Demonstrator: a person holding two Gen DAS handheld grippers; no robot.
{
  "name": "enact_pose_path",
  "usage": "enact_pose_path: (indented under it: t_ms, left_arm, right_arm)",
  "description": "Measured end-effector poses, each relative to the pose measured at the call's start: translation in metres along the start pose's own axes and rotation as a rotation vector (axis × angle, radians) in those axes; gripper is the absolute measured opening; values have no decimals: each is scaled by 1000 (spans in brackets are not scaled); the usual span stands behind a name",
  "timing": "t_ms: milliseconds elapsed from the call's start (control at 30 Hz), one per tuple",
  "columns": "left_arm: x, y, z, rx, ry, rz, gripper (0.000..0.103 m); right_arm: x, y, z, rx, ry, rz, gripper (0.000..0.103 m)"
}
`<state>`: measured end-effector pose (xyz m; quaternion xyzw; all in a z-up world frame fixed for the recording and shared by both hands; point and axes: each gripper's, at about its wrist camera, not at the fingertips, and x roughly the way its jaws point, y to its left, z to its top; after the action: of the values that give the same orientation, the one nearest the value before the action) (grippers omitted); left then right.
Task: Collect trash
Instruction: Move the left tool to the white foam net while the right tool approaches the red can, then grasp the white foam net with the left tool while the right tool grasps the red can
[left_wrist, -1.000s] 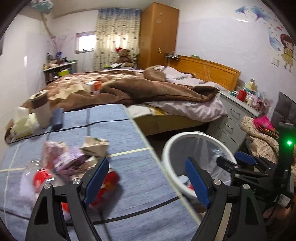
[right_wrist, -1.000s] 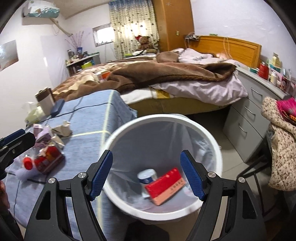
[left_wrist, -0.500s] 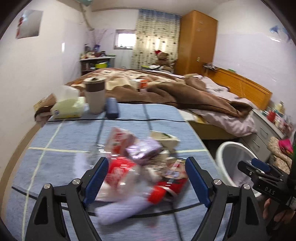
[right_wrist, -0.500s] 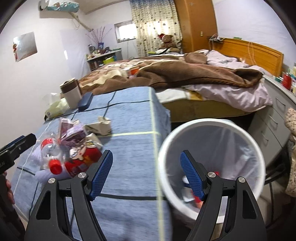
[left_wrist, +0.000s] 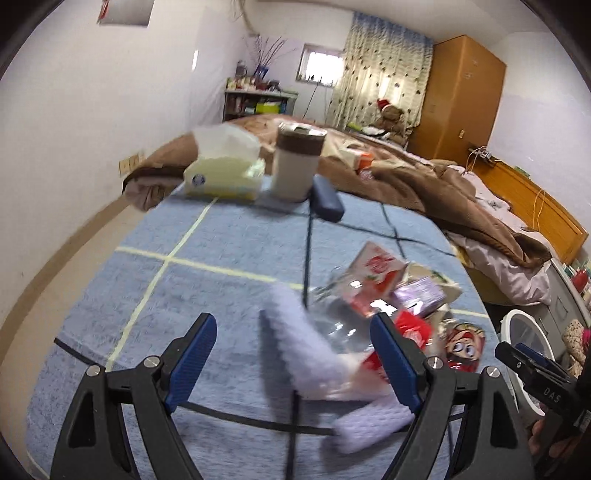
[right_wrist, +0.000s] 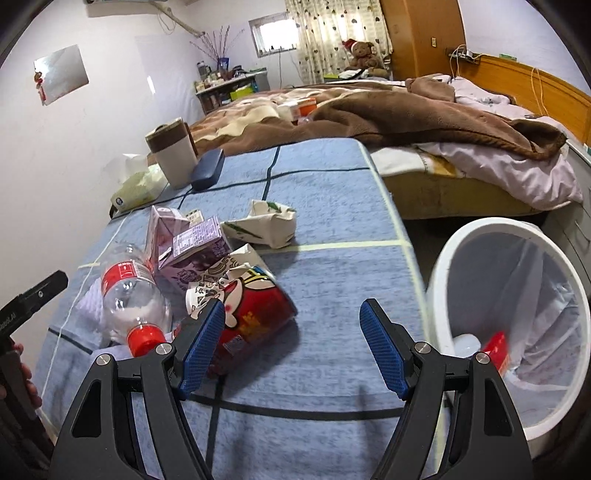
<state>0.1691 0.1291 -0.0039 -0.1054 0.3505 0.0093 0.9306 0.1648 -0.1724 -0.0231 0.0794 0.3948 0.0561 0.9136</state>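
Both grippers are hanging wide open and empty over the blue worktop (right_wrist: 332, 221). The left gripper (left_wrist: 291, 356) is facing a white tissue wad (left_wrist: 306, 350), with the plastic bottle (right_wrist: 129, 295) at its 1 o'clock. The right gripper (right_wrist: 291, 347) is hovering with the red snack can (right_wrist: 251, 314) at its 10 o'clock and the white trash bin (right_wrist: 517, 314) at 3 o'clock, beside the worktop.
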Motion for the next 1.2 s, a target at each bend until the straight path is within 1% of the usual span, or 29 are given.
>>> enact_pose_path:
  t_ms: [67,133,233,300,367,467,600,667,800,867,933,1000,1033,1067,1167,1200]
  left_arm:
    - [6,7,-2,-18,27,-2,86]
    - [11,11,-4,-30,48,-6,86]
    - [23,17,-5,-65,91,-41,86]
    - [30,17,-5,-64,102,-42,86]
    - [38,17,-5,-66,126,-39,86]
    - [46,19,-6,-78,146,-67,86]
    - [56,17,-5,-50,164,-21,80]
    - [62,18,-4,-33,179,-5,73]
    - [65,21,-4,-10,190,5,69]
    - [69,25,-4,-15,211,-10,64]
    - [70,29,-5,-19,223,-13,62]
    - [69,31,-5,1,220,12,61]
    - [68,32,-6,9,223,16,58]
    - [68,33,-7,19,227,20,58]
    - [69,38,-8,2,243,-4,58]
    - [69,38,-7,2,243,1,58]
  right_arm:
    - [3,2,1,3,6,-10,77]
    - [8,4,2,22,25,0,77]
    - [13,6,1,44,53,18,77]
    - [16,9,2,53,61,40,77]
    - [18,11,3,65,69,44,77]
    - [22,15,4,72,82,55,77]
    - [29,26,2,52,100,56,77]
    - [30,27,1,42,107,54,77]
    - [29,34,-1,8,104,42,77]
    - [27,37,-3,-24,104,34,77]
    - [25,39,-5,-52,103,26,77]
    - [21,41,-8,-78,107,18,76]
    - [20,40,-10,-86,110,14,76]
    - [18,40,-10,-95,111,11,76]
    - [13,39,-14,-147,110,-28,75]
    - [12,39,-15,-158,110,-42,75]
